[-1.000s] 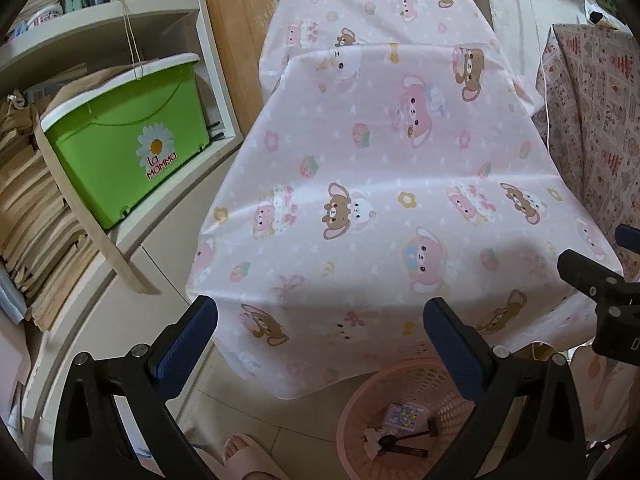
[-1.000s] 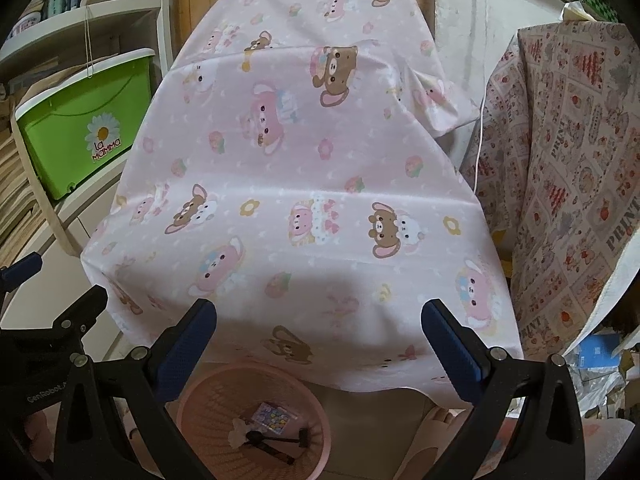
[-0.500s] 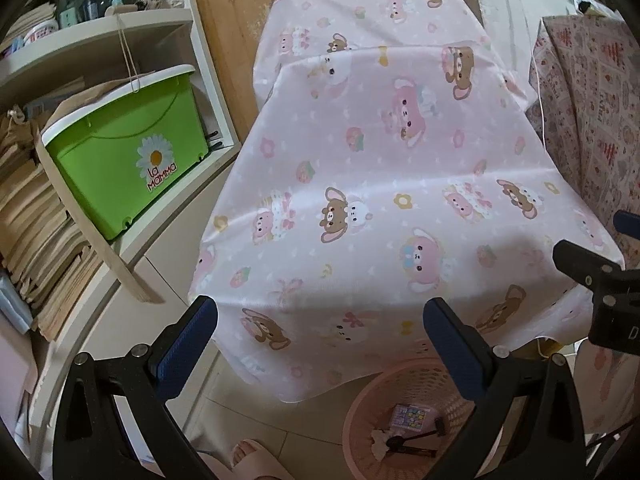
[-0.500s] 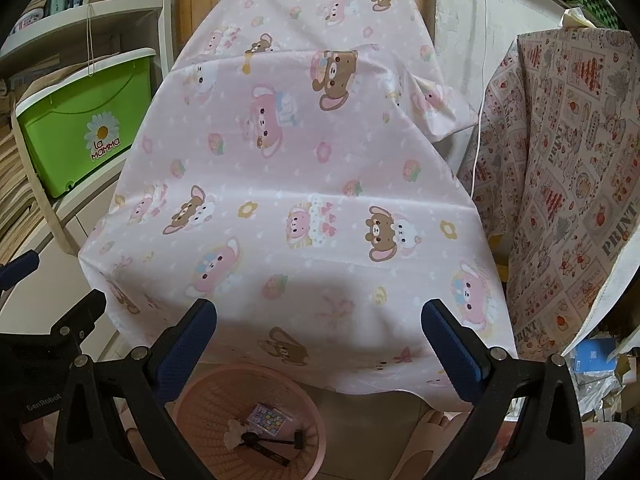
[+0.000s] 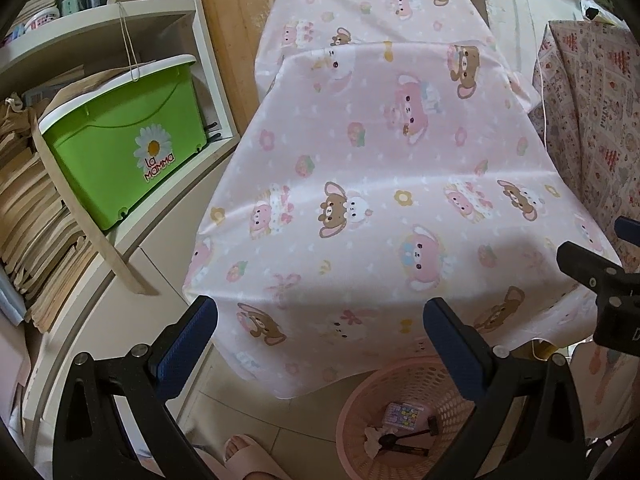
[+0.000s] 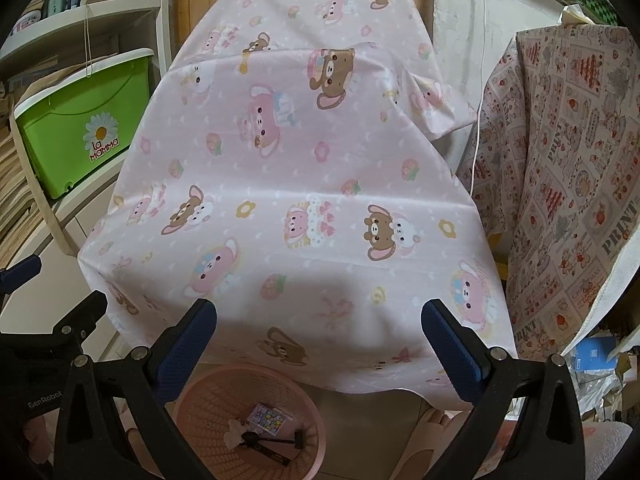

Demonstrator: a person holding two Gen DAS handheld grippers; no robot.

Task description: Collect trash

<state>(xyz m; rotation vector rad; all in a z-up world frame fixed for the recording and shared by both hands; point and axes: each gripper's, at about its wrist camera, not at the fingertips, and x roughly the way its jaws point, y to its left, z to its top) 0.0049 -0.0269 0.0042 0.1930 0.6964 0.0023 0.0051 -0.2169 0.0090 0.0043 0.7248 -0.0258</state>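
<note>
A pink mesh trash basket (image 5: 360, 432) stands on the floor below the table's near edge; it also shows in the right wrist view (image 6: 200, 428). In it lie a small colourful packet (image 6: 269, 418), a crumpled white scrap (image 6: 234, 438) and a black spoon-like item (image 6: 260, 442). My left gripper (image 5: 320, 344) is open and empty above the table's front edge. My right gripper (image 6: 320, 344) is open and empty, also above the front edge. The table carries a pink bear-print cloth (image 5: 380, 184) with nothing lying on it.
A green storage box (image 5: 120, 136) sits on white shelves at the left, with stacked brown paper bags (image 5: 28, 216) beside it. A red-print cloth (image 6: 568, 184) covers furniture at the right. A foot in a pink slipper (image 5: 248, 456) is on the floor by the basket.
Both grippers have drawn slightly back and up from the table; the view has shifted a little. Both stay open and empty.
</note>
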